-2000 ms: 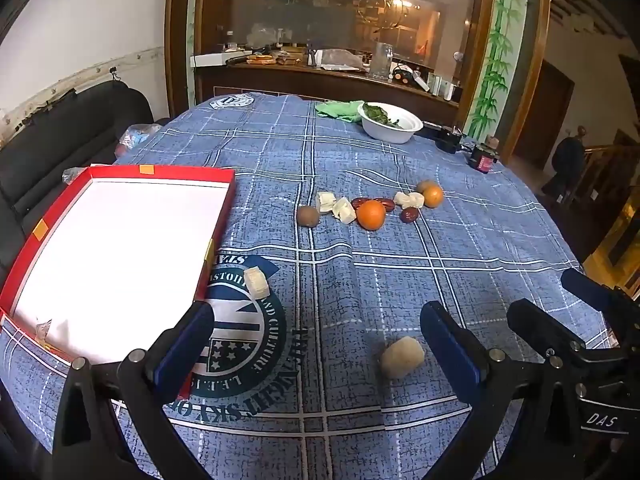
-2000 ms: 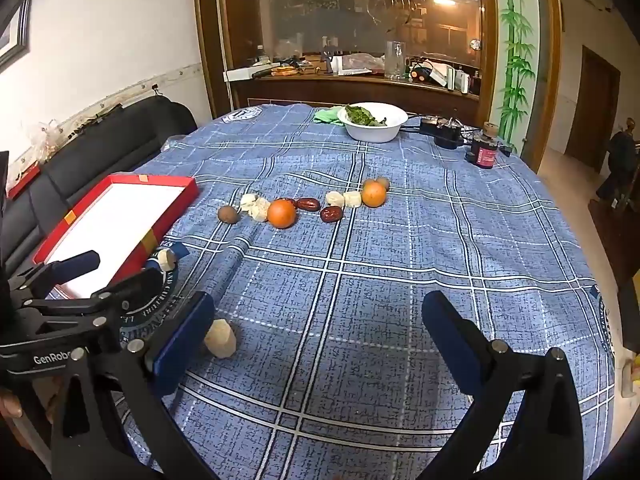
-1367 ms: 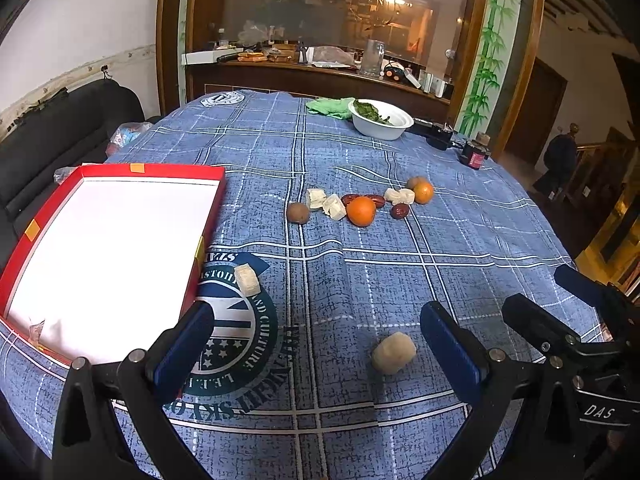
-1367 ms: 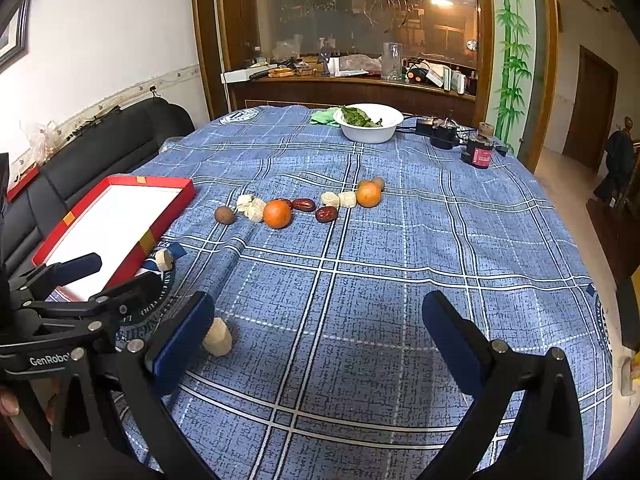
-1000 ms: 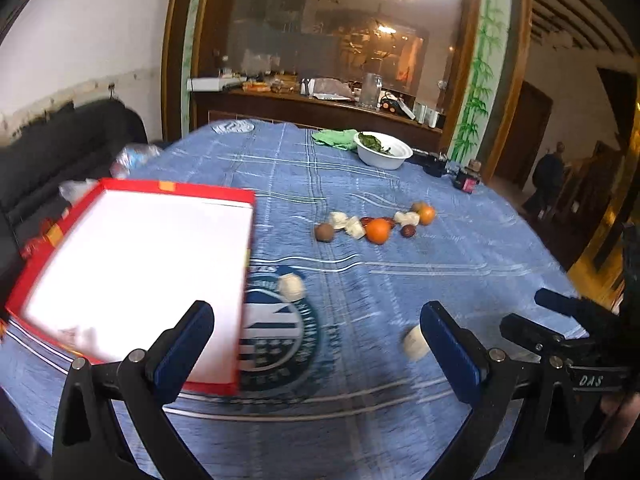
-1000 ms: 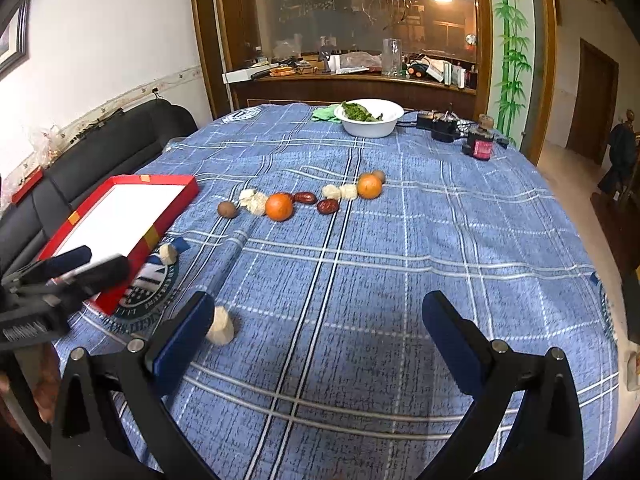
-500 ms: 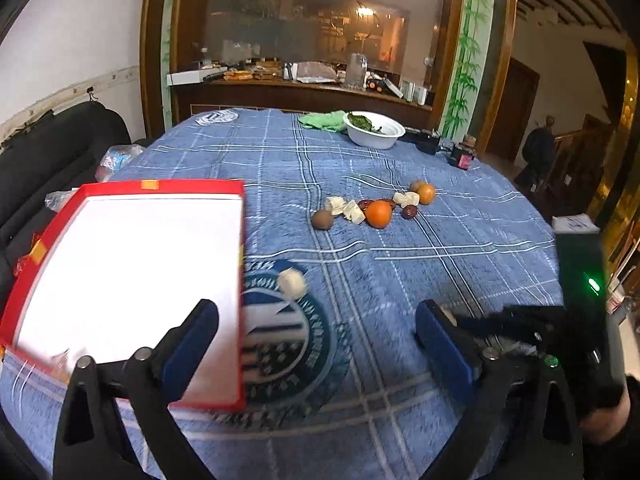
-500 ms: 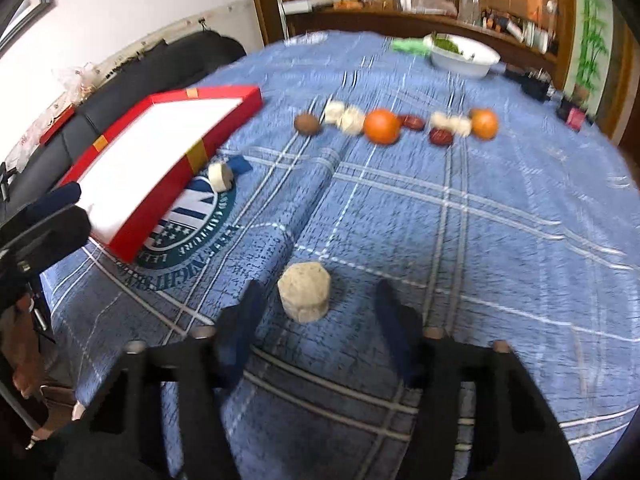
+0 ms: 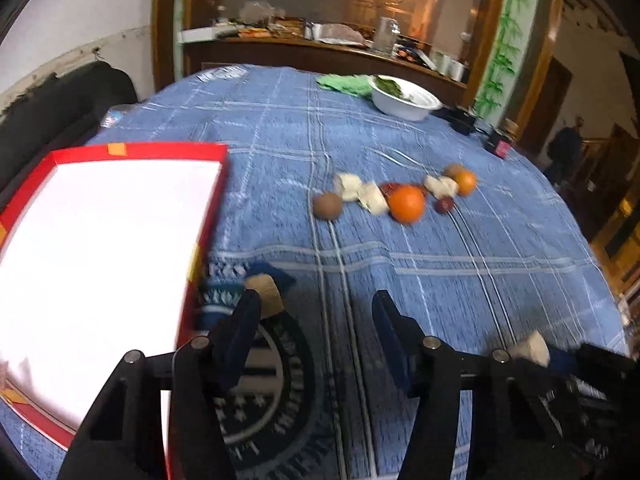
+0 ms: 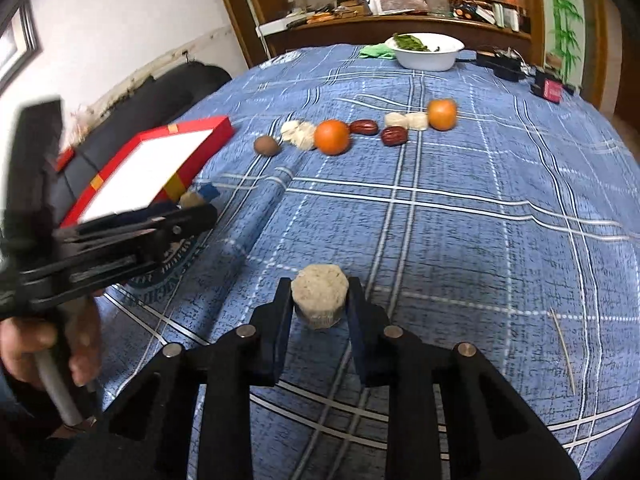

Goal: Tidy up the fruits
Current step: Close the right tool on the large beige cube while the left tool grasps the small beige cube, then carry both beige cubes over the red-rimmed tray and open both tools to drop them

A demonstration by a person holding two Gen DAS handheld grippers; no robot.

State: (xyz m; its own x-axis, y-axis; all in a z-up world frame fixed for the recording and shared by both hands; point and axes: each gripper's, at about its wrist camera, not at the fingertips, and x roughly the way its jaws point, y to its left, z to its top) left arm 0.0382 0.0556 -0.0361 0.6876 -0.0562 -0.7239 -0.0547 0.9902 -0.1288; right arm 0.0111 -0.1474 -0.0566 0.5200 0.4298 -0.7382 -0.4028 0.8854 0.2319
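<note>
Two pale chunks being picked up at once, likely so both go into the red tray (image 9: 132, 151) in one trip. Right tool (image 10: 318, 300) closing around a pale, many-sided fruit chunk (image 10: 318, 294) on the blue checked cloth (image 10: 460, 232), near the front edge of the surface; pads flanking the chunk on both sides and seemingly touching it, chunk resting on the cloth, not yet lifted. Left tool (image 9: 316, 312) also closing, jaws about half apart, angled down toward a second pale chunk (image 9: 266, 298) beside the tray's near right corner; that chunk just past the left finger's tip rather than between the pads, so no grip there yet. Tray along the left edge, white inside and apparently empty, close by for short carries. Remaining fruit in a loose row toward the middle: two oranges (image 10: 332, 137), brown round fruit (image 10: 267, 145), dark red dates (image 10: 394, 136), more pale chunks. White bowl (image 10: 426, 56) of greens at the far edge, well apart. Sorting judged barely begun.
</note>
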